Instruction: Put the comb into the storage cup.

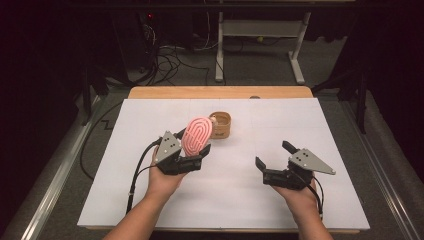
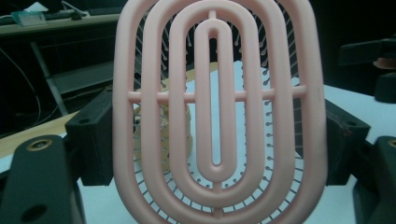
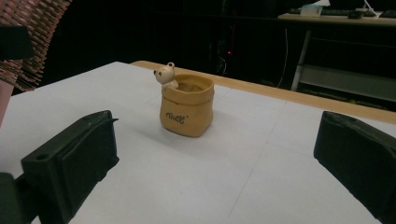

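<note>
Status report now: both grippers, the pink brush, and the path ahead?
Left gripper shut on pink oval plastic hairbrush, lifted. Right gripper open, empty. Tan bear-topped pot stands behind brush.

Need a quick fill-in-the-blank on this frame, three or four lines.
1. The left tongs are shut on a pink ____.
2. The right tongs are ____ and hold nothing.
3. A small ____ figure peeks over the rim of the yellow pot.
4. The pot stands on the ____ table cover.

Missing words: hairbrush; open; bear; white

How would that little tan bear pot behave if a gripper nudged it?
The pot looks glazed and hard, so probably slippery and chippable. Its squat shape and broad base suggest it would slide on the white table rather than tip.
</note>
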Demonstrator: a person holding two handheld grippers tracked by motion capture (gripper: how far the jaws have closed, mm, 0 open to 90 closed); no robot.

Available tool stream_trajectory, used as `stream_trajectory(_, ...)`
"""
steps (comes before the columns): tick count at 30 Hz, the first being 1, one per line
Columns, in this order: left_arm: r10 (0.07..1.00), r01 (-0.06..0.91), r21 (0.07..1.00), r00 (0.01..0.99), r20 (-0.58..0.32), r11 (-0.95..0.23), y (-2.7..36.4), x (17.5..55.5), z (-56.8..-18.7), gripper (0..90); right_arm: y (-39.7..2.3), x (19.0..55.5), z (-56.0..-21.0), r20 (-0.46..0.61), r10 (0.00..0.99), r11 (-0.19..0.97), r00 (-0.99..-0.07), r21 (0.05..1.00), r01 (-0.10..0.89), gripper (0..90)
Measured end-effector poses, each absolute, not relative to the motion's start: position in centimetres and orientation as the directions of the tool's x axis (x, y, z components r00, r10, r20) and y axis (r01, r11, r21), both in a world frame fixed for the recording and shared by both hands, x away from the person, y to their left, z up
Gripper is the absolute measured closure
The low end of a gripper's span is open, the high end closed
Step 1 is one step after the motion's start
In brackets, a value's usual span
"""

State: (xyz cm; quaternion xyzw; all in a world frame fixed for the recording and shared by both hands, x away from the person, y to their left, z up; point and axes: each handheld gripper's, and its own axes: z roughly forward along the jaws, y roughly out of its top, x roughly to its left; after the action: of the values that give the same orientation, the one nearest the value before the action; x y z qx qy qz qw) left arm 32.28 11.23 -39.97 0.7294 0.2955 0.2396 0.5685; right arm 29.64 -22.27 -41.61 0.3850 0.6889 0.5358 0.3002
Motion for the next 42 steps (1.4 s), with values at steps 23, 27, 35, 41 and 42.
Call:
stream_trajectory(23, 0.673, 0.134, 0.969, 0.739, 0.04, -0.205, 9.6, 30.8, -41.5, 19.7, -18.8, 30.9, -41.1, -0.012, 0.819, 0.146, -0.574, 0.971, 0.189, 0.3)
stream_trajectory(27, 0.664, 0.124, 0.967, 0.746, 0.057, -0.223, 9.2, 30.2, -41.7, 19.7, -18.5, 30.4, -41.1, -0.004, 0.804, 0.148, -0.594, 0.97, 0.193, 0.3)
stream_trajectory(35, 0.655, 0.115, 0.968, 0.753, 0.063, -0.225, 8.9, 29.6, -41.9, 19.7, -18.1, 29.8, -40.5, 0.046, 0.779, 0.099, -0.626, 0.976, 0.195, 0.3)
stream_trajectory(41, 0.651, 0.102, 0.969, 0.756, 0.072, -0.225, 8.4, 29.2, -41.8, 19.7, -17.8, 29.3, -39.7, 0.056, 0.765, 0.085, -0.642, 0.979, 0.187, 0.3)
stream_trajectory(42, 0.652, 0.099, 0.969, 0.754, 0.076, -0.227, 8.3, 29.1, -41.8, 19.7, -17.8, 29.2, -39.5, 0.056, 0.76, 0.083, -0.647, 0.98, 0.181, 0.3)
